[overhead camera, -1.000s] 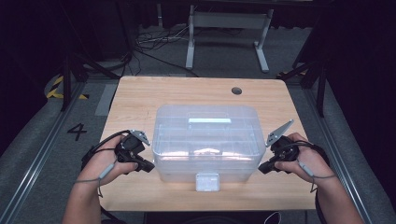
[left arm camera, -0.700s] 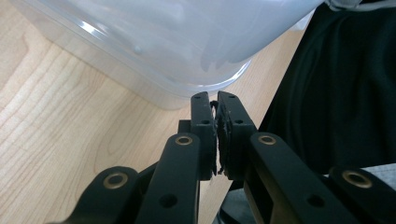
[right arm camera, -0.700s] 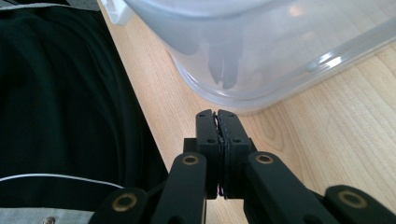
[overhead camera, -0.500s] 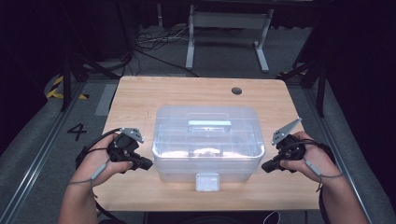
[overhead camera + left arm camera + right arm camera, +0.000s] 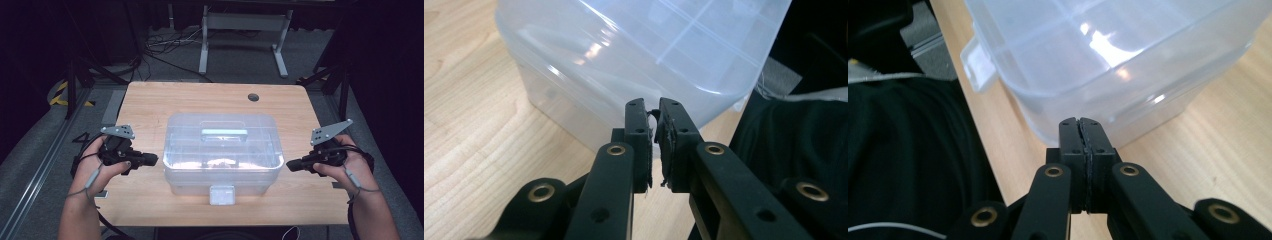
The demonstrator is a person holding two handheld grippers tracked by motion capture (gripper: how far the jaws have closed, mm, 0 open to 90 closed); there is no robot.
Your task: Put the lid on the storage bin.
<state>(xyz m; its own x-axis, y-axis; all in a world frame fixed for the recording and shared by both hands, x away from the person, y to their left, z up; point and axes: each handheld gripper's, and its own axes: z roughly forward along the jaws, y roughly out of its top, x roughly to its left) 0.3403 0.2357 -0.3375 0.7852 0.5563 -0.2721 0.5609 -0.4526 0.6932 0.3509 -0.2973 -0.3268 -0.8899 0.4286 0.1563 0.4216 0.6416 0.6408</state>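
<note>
1. A clear plastic storage box (image 5: 222,155) sits near the middle of a light wooden table (image 5: 150,105), a little toward the person's edge.
2. The box wears a clear lid with a pale handle (image 5: 224,133) lying flat along its top, and a small latch (image 5: 222,195) hangs at the middle of the front wall, facing the person.
3. Through the cloudy plastic, something pale lies on the floor of the box; it is too blurred to say what it is.
4. The left gripper (image 5: 150,159) is held in the person's left hand, just beside the left end of the box, its tips pointing at the wall without touching it.
5. In the left gripper view, the left gripper (image 5: 653,112) has its jaws parted by a narrow slit. They have just been opening, and nothing lies between them.
6. The right gripper (image 5: 290,165) is held in the person's right hand, just beside the right end of the box, its tips aimed at the wall and apart from it.
7. In the right gripper view, the right gripper (image 5: 1081,122) has its jaws pressed together, clenched on nothing, with the box wall close ahead.
8. A small dark round hole (image 5: 253,97) lies in the table top near the far edge, well apart from the box.
</note>
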